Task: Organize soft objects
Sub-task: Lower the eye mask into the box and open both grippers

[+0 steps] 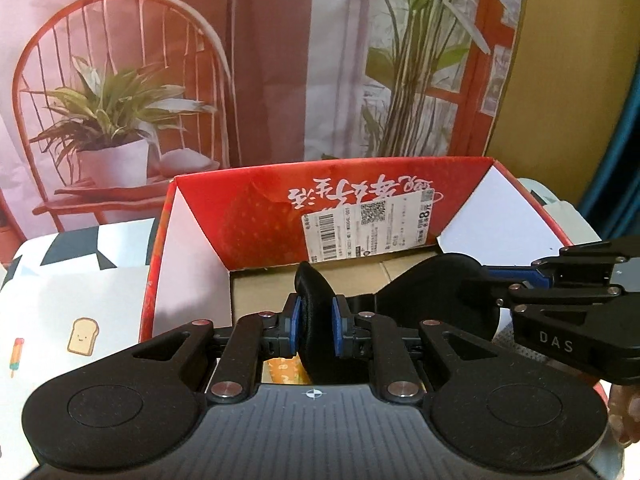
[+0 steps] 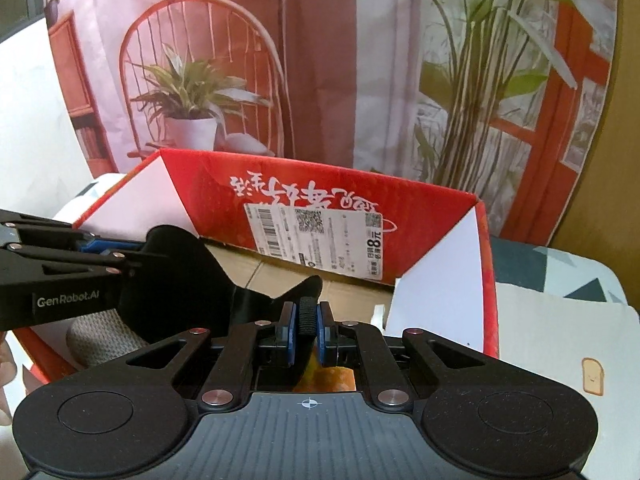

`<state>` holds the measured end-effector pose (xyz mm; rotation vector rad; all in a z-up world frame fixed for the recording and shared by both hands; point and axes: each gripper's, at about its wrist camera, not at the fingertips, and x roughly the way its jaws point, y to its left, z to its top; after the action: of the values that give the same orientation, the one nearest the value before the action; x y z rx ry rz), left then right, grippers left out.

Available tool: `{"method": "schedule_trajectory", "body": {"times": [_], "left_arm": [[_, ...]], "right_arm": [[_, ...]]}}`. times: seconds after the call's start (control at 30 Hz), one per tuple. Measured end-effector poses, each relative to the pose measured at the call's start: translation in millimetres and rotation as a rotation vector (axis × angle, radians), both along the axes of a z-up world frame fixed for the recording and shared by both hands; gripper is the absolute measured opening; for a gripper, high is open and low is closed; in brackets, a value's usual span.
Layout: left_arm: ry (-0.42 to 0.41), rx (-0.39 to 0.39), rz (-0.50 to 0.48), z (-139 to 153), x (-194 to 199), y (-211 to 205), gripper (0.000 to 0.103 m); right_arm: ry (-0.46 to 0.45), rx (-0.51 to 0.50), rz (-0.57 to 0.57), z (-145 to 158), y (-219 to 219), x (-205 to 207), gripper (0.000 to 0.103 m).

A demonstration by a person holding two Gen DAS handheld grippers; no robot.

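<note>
1. The left hand-held gripper (image 1: 314,326) pinches one end of a black eye mask (image 1: 432,292).
2. The right hand-held gripper (image 2: 307,330) clamps its other end.
3. The mask hangs over the open red box (image 1: 256,216).

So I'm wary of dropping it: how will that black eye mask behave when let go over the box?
Probably floppy: the black eye mask curves between both tongs. Likely light, held by thin edge pinches. It should land limp in the red box, not roll.

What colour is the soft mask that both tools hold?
Black; the mask shows best in the right wrist view.
</note>
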<state>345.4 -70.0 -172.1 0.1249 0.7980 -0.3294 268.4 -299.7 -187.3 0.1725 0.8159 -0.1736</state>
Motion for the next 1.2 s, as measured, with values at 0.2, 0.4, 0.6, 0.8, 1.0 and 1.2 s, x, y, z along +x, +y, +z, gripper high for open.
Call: {"method": "schedule_trajectory", "body": {"times": [0.2, 0.4, 0.6, 0.8, 1.0, 1.2], "left_arm": [[-0.043, -0.09, -0.02, 18.5, -9.1, 10.3, 0.053], [-0.099, -0.094, -0.02, 37.9, -31.5, 18.1, 0.053], [-0.178, -0.087, -0.017, 54.5, -79.9, 30.4, 0.053], [-0.22, -0.103, -0.003, 62.1, -130.9, 45.8, 0.053], [-0.209, -0.123, -0.004, 45.7, -180.2, 62.4, 0.053], [-0.144, -0.172, 0.022, 15.1, -215.8, 73.2, 0.053]], "right_arm": [[-0.013, -0.058, -0.04, 5.6, 5.7, -11.7, 0.024], [-0.088, -0.101, -0.047, 27.6, 13.0, -32.0, 0.036], [-0.246, -0.06, -0.031, 54.8, 20.8, -78.3, 0.04], [-0.321, -0.027, -0.051, 60.1, 41.4, -123.9, 0.04], [-0.39, 0.024, -0.072, 50.7, 65.8, -173.8, 0.04], [-0.406, 0.022, -0.06, 33.4, 90.2, -215.9, 0.04]]}}
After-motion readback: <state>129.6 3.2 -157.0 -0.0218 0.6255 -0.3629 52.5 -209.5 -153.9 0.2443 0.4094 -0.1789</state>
